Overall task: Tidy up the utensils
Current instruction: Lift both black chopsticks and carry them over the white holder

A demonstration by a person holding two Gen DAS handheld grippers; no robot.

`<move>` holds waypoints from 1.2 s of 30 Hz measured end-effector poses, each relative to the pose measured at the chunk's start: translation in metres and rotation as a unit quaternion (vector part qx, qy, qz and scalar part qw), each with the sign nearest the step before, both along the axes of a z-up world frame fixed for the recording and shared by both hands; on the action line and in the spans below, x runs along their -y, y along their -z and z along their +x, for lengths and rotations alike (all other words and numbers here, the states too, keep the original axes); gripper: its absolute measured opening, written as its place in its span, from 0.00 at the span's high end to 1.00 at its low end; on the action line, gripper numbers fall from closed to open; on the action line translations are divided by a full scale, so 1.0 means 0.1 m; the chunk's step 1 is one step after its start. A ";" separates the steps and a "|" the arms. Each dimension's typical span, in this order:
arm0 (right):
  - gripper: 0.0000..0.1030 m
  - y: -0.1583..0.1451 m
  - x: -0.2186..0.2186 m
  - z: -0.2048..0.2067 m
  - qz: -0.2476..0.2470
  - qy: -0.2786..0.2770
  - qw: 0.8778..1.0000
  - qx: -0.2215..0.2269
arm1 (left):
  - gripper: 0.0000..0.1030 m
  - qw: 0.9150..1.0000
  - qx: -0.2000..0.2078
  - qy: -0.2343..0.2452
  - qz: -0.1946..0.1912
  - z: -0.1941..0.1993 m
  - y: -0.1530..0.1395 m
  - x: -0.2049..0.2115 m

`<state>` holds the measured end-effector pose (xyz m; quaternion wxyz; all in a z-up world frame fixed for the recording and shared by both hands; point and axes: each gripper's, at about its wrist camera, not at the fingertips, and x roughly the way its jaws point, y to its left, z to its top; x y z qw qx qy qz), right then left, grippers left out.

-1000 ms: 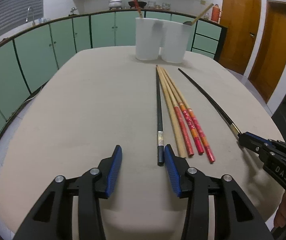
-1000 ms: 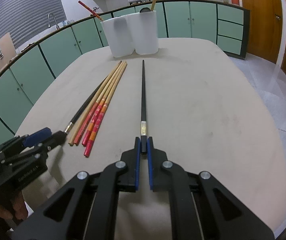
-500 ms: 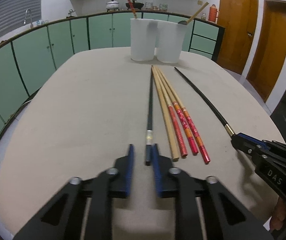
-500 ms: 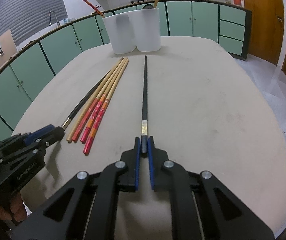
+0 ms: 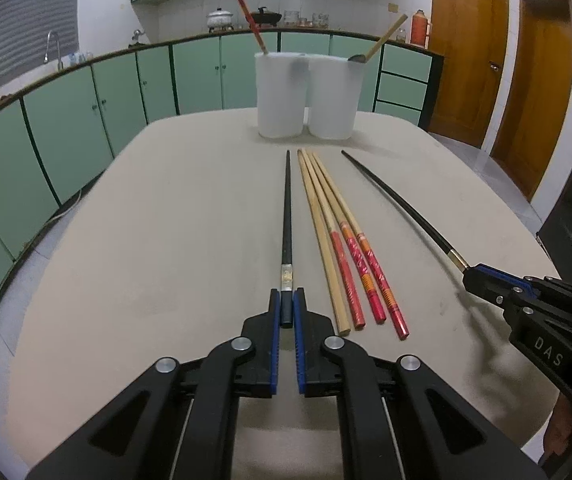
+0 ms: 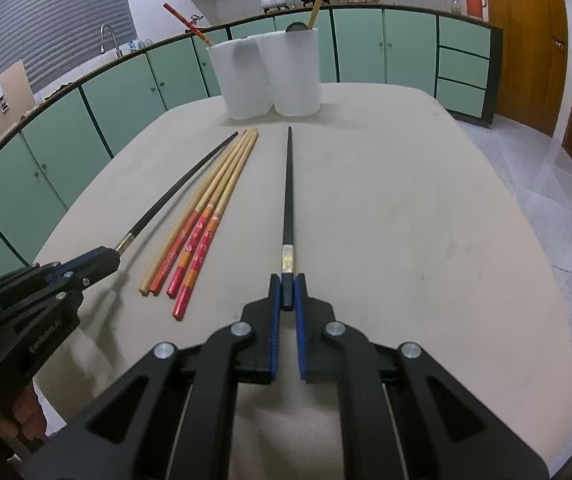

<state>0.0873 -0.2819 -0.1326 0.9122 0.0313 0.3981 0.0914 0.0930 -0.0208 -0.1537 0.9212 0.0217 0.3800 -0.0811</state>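
Cups (image 5: 304,96), two white ones touching side by side, stand at the far end of the table (image 5: 145,240) and serve as the landmark. A red chopstick (image 5: 249,20) leans out of the left cup, and a wooden handle (image 5: 384,40) out of the right one. Between the cups and the grippers four chopsticks (image 5: 340,240) lie close together, flat on the table: one plain wood, three with red ends. Nothing is seen in the way between any stick and the cups. Green cabinets (image 5: 65,128) run behind the table, with wooden doors (image 5: 462,52) to the cups' right.

The left gripper (image 5: 286,307) is clamped on the near end of a black chopstick (image 5: 286,216), just left of the four. Its jaws have just been closing; a second ago they stood wide on either side of that end, and now the blue pads (image 5: 274,320) press it. The right gripper (image 6: 287,292) is likewise shut on a second black chopstick (image 6: 288,192), right of the four, gripped as it was a second ago.

Both black sticks lie lengthwise, thin tips toward the cups and thick banded ends in the jaws. Whether either is lifted off the table cannot be told.
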 end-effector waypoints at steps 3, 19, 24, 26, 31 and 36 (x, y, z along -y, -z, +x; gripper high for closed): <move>0.94 -0.07 0.01 -0.01 -0.001 0.000 1.000 0.010 | 0.94 1.000 0.010 0.000 0.002 -0.02 -0.08 0.00; 0.94 -0.73 0.10 -0.02 -0.007 -0.003 0.995 0.097 | 0.94 0.993 0.114 0.002 -0.010 -0.04 -0.79 -0.09; 0.94 -1.00 0.14 0.07 0.013 -0.011 0.993 0.117 | 0.94 0.989 0.145 0.006 -0.010 0.05 -1.02 -0.10; 0.94 -1.12 0.16 0.13 0.023 -0.013 0.992 0.120 | 0.94 0.988 0.155 0.010 -0.012 0.10 -1.10 -0.11; 0.94 -1.37 0.20 0.27 0.045 -0.018 0.991 0.124 | 0.94 0.986 0.165 0.018 -0.027 0.23 -1.27 -0.13; 0.94 -1.58 0.22 0.37 0.048 -0.024 0.990 0.129 | 0.94 0.984 0.173 0.022 -0.038 0.32 -1.41 -0.16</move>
